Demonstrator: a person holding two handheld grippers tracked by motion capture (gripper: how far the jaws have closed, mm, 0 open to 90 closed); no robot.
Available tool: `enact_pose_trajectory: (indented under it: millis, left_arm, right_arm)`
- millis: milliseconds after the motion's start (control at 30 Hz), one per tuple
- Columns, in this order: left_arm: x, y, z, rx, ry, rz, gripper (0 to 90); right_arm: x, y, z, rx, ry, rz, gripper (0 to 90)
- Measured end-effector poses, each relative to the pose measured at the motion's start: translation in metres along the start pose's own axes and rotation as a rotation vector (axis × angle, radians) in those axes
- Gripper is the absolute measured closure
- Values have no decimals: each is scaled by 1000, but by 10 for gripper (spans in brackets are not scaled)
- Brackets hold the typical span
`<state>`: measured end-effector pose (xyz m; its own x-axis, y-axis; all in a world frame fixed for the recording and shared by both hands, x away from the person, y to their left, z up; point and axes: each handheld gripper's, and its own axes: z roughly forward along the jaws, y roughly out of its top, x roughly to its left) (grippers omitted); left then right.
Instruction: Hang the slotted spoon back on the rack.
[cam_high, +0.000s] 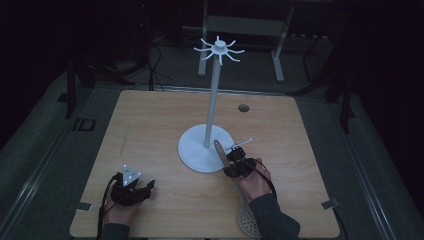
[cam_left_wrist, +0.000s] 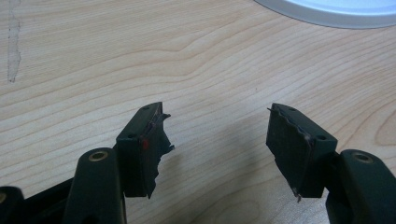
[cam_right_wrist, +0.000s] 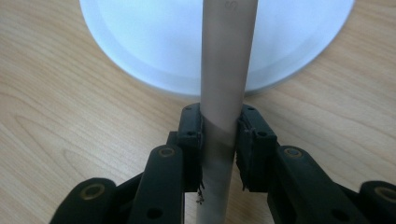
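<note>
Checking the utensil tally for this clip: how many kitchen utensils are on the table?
1: a slotted spatula, its handle clamped in the right gripper, its perforated head near the table's front edge beside the person's right sleeve. Nothing hangs on the white hook stand.

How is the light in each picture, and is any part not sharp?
High view: dim, room beyond the table nearly black, the white stand brightest. Left gripper view: evenly lit and sharp, soft shadow under the jaws. Right gripper view: bright, the stand base slightly washed out, the skimmer handle a little soft.

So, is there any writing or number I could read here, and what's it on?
"ID": pale marking on the floor left of the table, read loosely.
Faint mark on the grey utensil handle: too blurred to read.
Nothing else legible.
</note>
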<state>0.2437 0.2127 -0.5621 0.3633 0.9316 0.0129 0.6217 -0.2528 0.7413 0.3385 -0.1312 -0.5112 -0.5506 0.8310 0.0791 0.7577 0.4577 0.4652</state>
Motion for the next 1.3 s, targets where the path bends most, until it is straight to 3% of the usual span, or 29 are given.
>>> enact_pose_trajectory:
  millis: [667,1300]
  left_arm:
    - [0,0,0,-1,4,-1,375]
    - [0,0,0,-4,7,-1,375]
  right_arm:
    - [-12,3,-29,-154,-49,24,735]
    - [-22,2,-57,-402,-55,43,736]
